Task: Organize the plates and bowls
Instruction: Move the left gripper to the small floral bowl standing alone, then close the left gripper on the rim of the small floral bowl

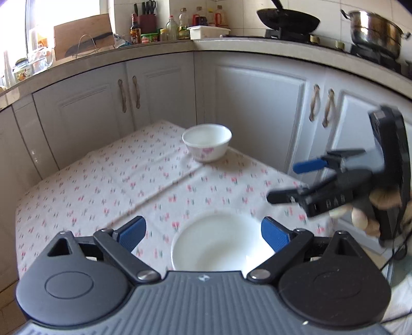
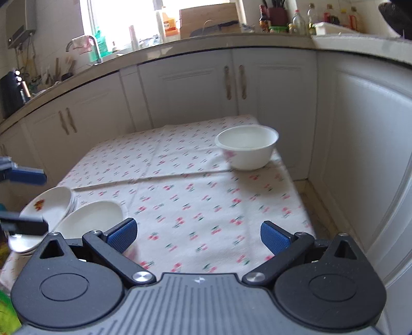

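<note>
A white bowl with pink flowers (image 1: 207, 145) (image 2: 247, 147) stands upright near the far corner of the table with the flowered cloth (image 1: 103, 180) (image 2: 180, 185). A plain white plate (image 1: 219, 244) (image 2: 87, 219) lies flat on the cloth under my left gripper (image 1: 203, 234), whose blue pads stand wide apart and clear of it. Beside it, a plate with an orange flower (image 2: 49, 203) leans on a small stack of plates. My right gripper (image 2: 198, 235) (image 1: 288, 181) hovers open over bare cloth with nothing between its fingers. The left gripper's fingers (image 2: 25, 175) show at the left edge of the right wrist view.
White cabinets (image 1: 257, 103) close in behind and to the right of the table. The counter (image 1: 231, 46) holds bottles, a cutting board, a wok (image 1: 288, 19) and a steel pot (image 1: 376, 28). A hand (image 1: 360, 219) grips the right tool. Floor (image 2: 316, 203) shows past the table's right edge.
</note>
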Motion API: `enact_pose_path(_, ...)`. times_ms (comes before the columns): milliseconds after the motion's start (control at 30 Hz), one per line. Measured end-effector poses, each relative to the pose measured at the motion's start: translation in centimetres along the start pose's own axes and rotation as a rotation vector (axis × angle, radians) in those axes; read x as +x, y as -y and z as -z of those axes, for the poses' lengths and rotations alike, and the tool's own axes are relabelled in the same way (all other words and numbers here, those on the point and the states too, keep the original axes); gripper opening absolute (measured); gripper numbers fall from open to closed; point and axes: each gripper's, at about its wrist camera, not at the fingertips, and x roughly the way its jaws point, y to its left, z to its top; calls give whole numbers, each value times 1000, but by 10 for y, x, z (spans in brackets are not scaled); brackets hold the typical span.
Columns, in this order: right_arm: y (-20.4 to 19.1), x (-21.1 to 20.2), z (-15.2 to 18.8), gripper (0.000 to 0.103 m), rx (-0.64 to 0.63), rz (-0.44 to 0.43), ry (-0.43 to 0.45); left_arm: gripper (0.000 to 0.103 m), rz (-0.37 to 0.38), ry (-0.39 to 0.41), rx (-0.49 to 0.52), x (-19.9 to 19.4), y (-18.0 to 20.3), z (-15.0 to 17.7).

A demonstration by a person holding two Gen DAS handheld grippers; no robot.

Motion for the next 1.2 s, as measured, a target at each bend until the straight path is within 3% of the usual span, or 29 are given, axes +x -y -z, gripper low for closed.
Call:
enact_pose_path(167, 10, 14, -10, 103, -67, 49, 19, 96, 47, -23, -66, 35, -22, -43)
enact_pose_path(300, 16, 31, -19, 103, -150, 106, 17, 96, 27, -58, -18, 71, -28, -79)
enact_pose_path(533, 32, 64, -46, 103, -120, 101, 34, 96, 81, -175, 13, 154, -31, -131)
enact_pose_path(633, 37, 80, -55, 103, -98, 112, 37, 96, 112, -207, 21, 184, -35, -145)
enact_pose_path(900, 36, 113, -64, 103, -160, 168, 25, 93, 67, -292, 15, 258, -53, -168)
enact_pose_path(1200, 38, 141, -73, 103, -189, 175, -14, 81, 164, -381, -18, 309, -55, -173)
